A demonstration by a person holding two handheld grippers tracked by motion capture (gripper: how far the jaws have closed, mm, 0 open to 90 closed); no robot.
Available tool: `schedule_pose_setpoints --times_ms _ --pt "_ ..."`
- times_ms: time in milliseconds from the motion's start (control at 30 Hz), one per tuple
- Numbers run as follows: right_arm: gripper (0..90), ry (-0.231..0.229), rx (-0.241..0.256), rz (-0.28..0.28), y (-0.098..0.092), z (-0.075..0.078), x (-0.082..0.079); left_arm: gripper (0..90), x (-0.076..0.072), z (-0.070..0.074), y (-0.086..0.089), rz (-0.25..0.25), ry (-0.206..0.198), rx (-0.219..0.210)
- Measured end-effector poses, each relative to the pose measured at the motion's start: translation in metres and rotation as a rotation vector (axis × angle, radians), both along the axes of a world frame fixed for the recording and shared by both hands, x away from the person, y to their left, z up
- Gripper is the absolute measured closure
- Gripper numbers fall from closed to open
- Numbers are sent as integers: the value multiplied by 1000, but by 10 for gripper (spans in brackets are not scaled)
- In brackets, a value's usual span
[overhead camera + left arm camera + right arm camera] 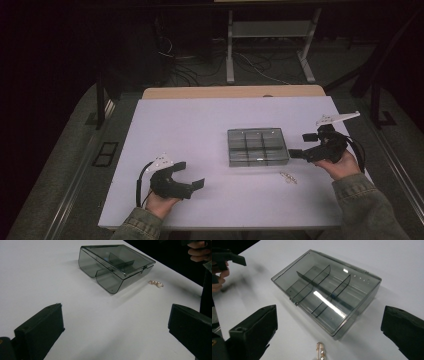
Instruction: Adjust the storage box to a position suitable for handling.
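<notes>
The left gripper (192, 176) rested low toward the near-left part of the white table (170, 125), held in the person's left hand (160, 204); its jaws stood wide apart with nothing between them, as the left gripper view confirmed. It pointed across bare surface toward the box and was well apart from it.

The smoked clear box (257, 146) sat right of the table's centre, lid down and apparently latched, with dividers inside forming compartments that looked empty. In the right gripper view a small catch appeared on the box's (329, 300) long side facing the person.

Between the box and the near edge, toward the right, lay a small pearl-and-gold trinket (288, 177), apart from the box wall and touching neither gripper. It appeared also in the left gripper view (156, 283) and at the bottom of the right gripper view (321, 353).

The right gripper (300, 145) hovered just beside the box's right end, jaws spread and empty.

Judgement: the work stood at the approach stage, nothing yet grasped. The likely next move called for steadying the box with one gripper and lifting the lid at the catch with the other, before the trinket could go in.

Obstructions: none on the table; the shut lid was the sole hindrance. The trinket's small size may make the pinch awkward.
</notes>
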State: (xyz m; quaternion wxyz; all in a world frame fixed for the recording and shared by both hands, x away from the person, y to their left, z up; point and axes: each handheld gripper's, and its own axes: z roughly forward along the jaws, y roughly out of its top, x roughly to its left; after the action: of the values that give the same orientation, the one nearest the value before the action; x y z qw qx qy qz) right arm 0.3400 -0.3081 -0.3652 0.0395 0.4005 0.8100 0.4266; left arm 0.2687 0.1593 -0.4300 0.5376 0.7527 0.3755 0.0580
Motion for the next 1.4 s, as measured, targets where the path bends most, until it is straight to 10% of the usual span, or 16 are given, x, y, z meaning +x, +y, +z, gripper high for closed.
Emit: schedule_pose_setpoints --times_ms 833,1000,1400 --pt "5 22 5 -48 -8 -13 35 0 -1 2 2 2 -13 -22" --pt "77 8 19 -64 -13 -14 39 0 -1 3 2 2 -15 -22" --pt "597 -17 48 -76 -19 -23 48 0 0 2 3 3 -13 -29"
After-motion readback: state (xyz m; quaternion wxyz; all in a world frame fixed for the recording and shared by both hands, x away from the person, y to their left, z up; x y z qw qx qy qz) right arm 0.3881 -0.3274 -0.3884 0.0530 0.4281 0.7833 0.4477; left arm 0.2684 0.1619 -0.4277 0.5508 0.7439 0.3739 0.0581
